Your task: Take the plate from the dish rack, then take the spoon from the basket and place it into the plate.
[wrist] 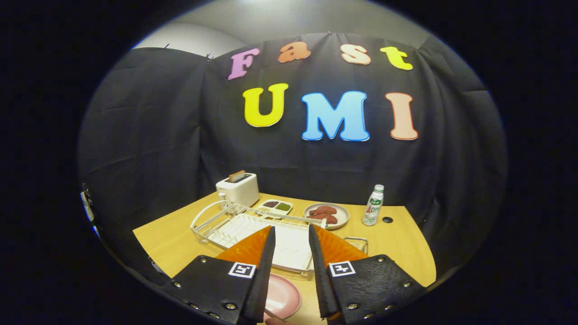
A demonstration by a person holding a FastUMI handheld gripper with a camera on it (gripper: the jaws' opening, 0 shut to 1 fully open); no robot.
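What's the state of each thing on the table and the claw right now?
claw: open, nothing between its fingers
pink plate: flat on the table below the fingers, bare
dish rack: white, no plate visible in it
toaster: slice sticking up from its slot
grey plate: holds reddish food
bottle: upright, capped
divided tray: dark and green fillings

Toaster [238, 189], bottle [373, 205], meat dish [326, 215]

The camera rode on the gripper [291, 232], looking forward and slightly down along its parted fingers, raised above the near table [402, 243] edge, facing the rack [235, 223] close ahead and the wall beyond.
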